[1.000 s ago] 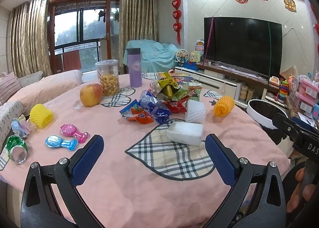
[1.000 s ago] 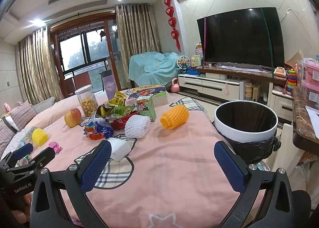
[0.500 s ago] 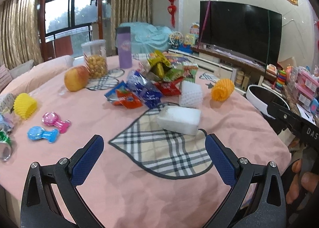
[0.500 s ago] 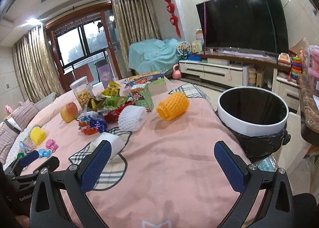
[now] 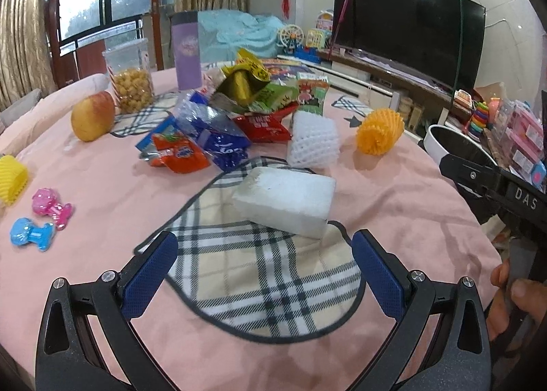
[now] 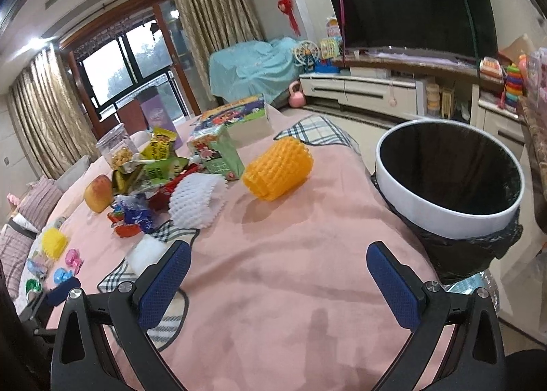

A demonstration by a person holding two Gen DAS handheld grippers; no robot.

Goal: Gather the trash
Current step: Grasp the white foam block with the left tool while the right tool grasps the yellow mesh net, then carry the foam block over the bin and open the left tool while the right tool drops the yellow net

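The left gripper (image 5: 261, 262) has its blue pads spread wide, gripping nothing, hovering over the plaid patch (image 5: 259, 274) on the pink tablecloth (image 5: 102, 192). Just beyond it lies a white foam block (image 5: 285, 201), not touched by either pad. Farther off sit a white foam net (image 5: 314, 143), an orange foam net (image 5: 377, 136) to its right, and a heap of snack wrappers (image 5: 218, 127) to the left. An apple (image 5: 92, 115) and a jar (image 5: 131, 83) stand at the far left.

The right gripper (image 6: 278, 281) is likewise wide apart and empty, above bare cloth near the table's right edge. The bin (image 6: 451, 182), white-rimmed with a black liner, stands just right of the table. The orange net (image 6: 278, 168) and white net (image 6: 196, 199) lie ahead of this gripper, well clear of its pads.
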